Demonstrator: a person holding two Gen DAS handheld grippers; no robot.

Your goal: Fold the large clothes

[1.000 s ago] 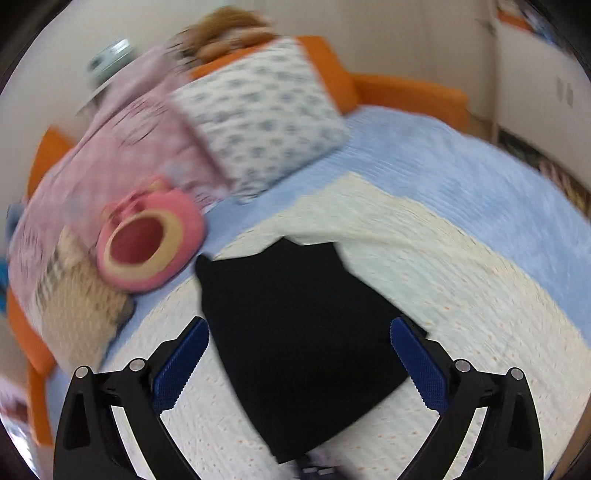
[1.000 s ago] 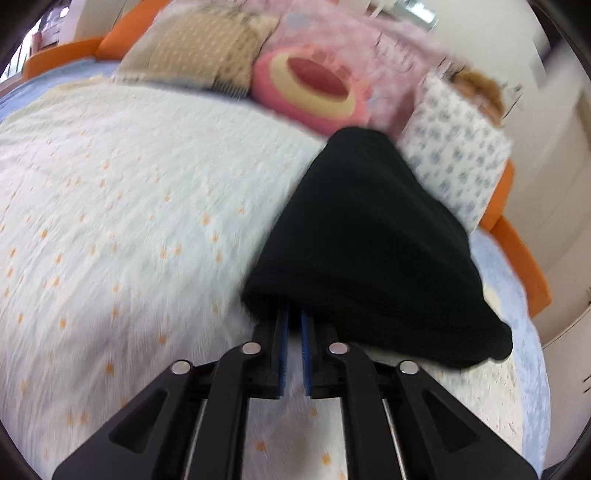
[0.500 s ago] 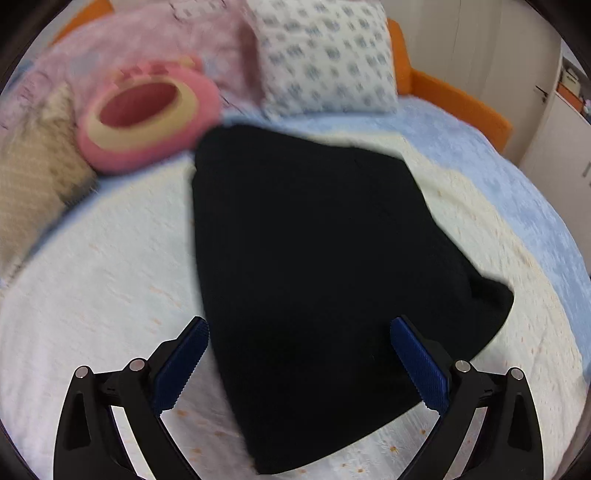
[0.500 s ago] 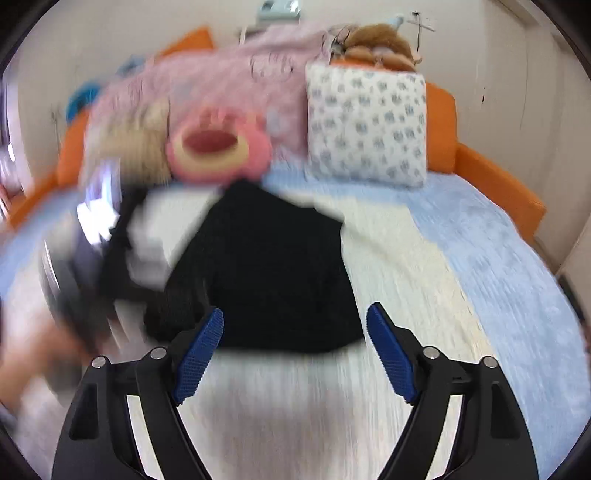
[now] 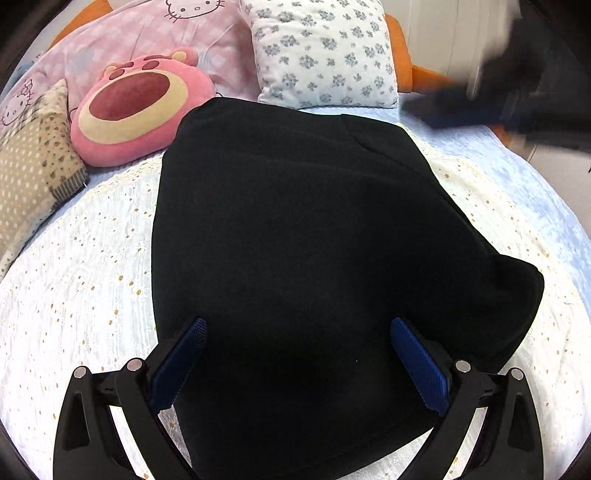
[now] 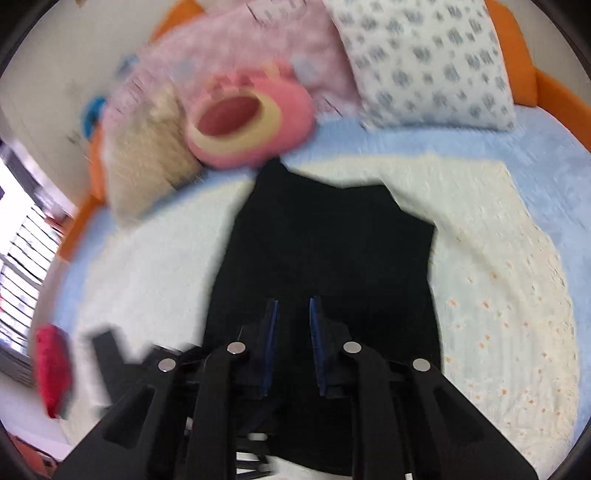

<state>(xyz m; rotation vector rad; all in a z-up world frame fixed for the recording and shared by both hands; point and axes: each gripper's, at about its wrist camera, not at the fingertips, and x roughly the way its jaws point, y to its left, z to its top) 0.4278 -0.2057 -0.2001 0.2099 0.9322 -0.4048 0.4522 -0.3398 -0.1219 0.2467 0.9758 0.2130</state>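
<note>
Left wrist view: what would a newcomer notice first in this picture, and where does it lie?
First comes the black folded garment, lying in the middle of the white dotted blanket on the bed. Behind it, a pink bear-face plush cushion rests against the pink Hello Kitty pillow, with a floral white pillow to its right. The left gripper hangs open over the garment's near edge.

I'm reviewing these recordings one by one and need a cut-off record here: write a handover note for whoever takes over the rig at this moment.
Left gripper: open, just above the near part of the black garment, gripping nothing.
Right gripper: jaws closing, nothing seen pinched between them; it hangs over the garment.
Garment: lies on the cream cover of the bed, near the pink plush cushion.
Done: folded into a compact shape, one bulky corner at the right.
Left: probably flatten that corner and any further fold.
</note>
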